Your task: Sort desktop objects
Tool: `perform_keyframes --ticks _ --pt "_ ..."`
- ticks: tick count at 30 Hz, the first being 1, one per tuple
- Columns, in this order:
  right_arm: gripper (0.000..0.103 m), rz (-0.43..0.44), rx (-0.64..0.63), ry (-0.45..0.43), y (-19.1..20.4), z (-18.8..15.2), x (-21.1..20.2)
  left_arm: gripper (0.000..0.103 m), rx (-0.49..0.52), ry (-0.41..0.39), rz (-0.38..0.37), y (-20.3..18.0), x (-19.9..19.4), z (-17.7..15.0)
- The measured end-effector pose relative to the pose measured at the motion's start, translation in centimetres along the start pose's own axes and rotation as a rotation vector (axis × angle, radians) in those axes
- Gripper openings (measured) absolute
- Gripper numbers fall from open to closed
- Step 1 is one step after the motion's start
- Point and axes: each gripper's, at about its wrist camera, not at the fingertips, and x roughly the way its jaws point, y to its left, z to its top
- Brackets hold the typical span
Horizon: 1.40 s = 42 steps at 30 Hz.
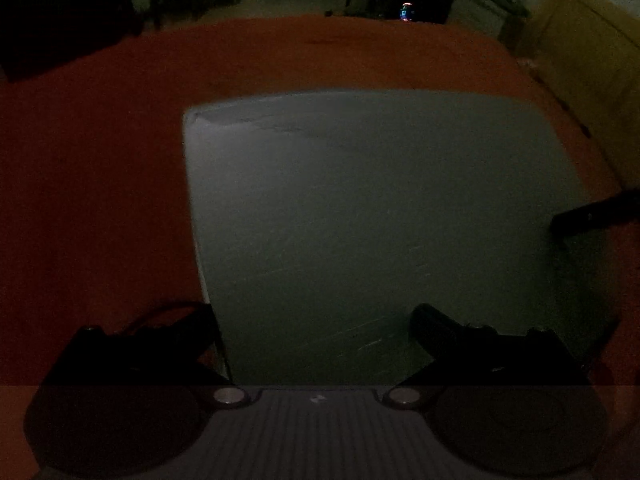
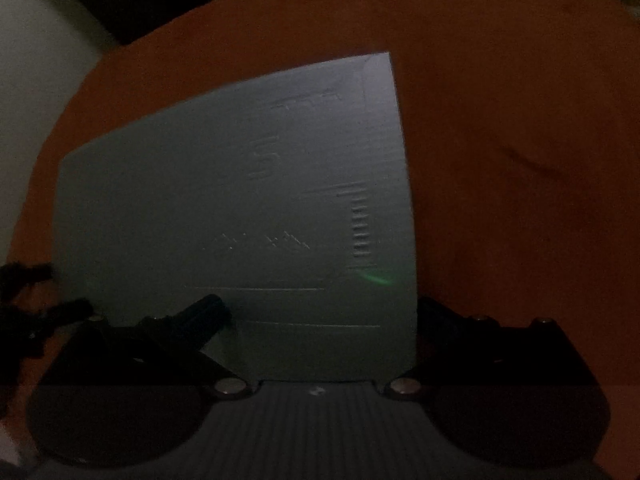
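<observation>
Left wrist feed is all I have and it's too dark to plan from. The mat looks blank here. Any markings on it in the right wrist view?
Observer: Yes. In the right wrist view the grey mat carries embossed markings, including a ruler-like row of ticks near its right edge.
Operator: Right jaws holding anything?
Observer: No. The right gripper has its jaws spread wide over the mat, with nothing between them.
Operator: Anything besides the mat on that side?
Observer: A dark fuzzy shape at the far left edge, over the orange cloth. It's too dim to identify.
</observation>
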Motion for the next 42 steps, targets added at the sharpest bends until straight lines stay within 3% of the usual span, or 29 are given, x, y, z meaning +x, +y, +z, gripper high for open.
perform_keyframes --ticks 2,8,10,14,18,23,28,34,38,42 --pt "0.103 0.010 0.009 0.002 -0.1 0.7 -0.1 0.102 0.025 -0.018 0.015 -0.1 -0.3 -0.4" --pt "0.103 0.067 0.132 0.006 -0.6 3.4 -0.9 0.102 -0.079 -0.037 0.033 3.6 -1.4 0.2" --pt "0.103 0.071 0.128 0.019 -1.1 3.2 -1.1 0.102 -0.118 -0.005 0.002 4.6 -0.9 0.3" --pt "0.103 0.056 0.070 0.017 -0.1 2.2 -1.3 0.103 -0.203 0.047 -0.157 5.6 0.6 0.2" --pt "0.103 0.078 0.127 0.032 -0.6 3.3 -1.8 0.101 -0.279 0.088 -0.155 6.0 1.4 0.8" --pt "0.103 0.127 0.208 0.046 -1.0 5.7 -3.3 0.101 -0.295 0.133 -0.169 5.6 -0.1 2.8" --pt "0.103 0.082 0.231 0.078 0.1 5.7 -3.4 0.101 -0.298 0.147 -0.157 5.2 -1.6 4.8" --pt "0.103 0.101 0.332 0.086 -0.5 7.6 -2.9 0.101 -0.314 0.195 -0.121 4.7 -0.2 8.8" --pt "0.103 0.062 0.293 0.080 0.0 9.8 -1.2 0.101 -0.284 0.183 -0.082 4.6 1.4 11.4" --pt "0.103 0.022 0.221 0.086 1.0 9.7 1.0 0.101 -0.214 0.153 0.011 3.5 3.9 12.4"
